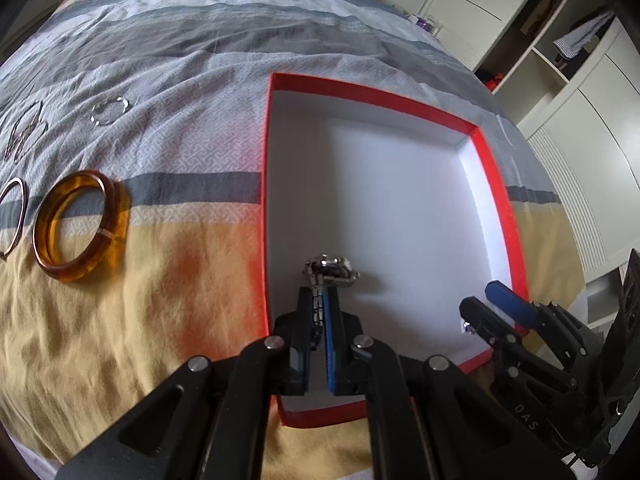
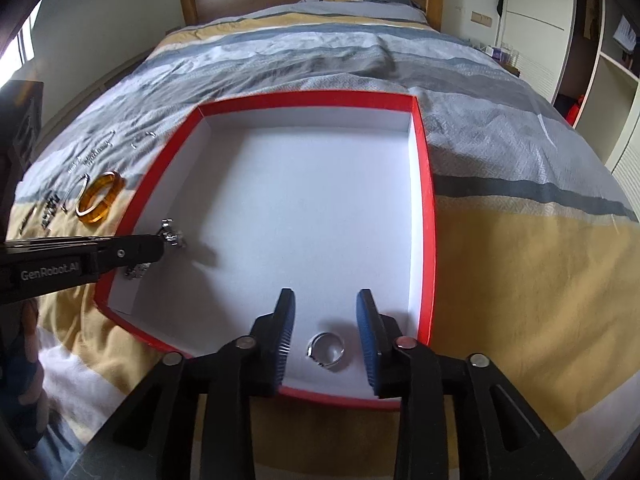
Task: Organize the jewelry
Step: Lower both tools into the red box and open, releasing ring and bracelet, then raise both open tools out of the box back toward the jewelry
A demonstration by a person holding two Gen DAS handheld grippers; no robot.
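Left gripper (image 1: 319, 300) clamped on metal bracelet (image 1: 330, 270) nr red box (image 2: 424, 184) edge; right gripper (image 2: 326, 308) open w/ silver ring (image 2: 326, 350) between, untouched; box floor mostly bare.

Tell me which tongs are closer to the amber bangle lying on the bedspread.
Left. The left tongs, shut on a silver chain bracelet, sit at the box's side nearest the amber bangle. The right tongs stand open around a silver ring at the far side.
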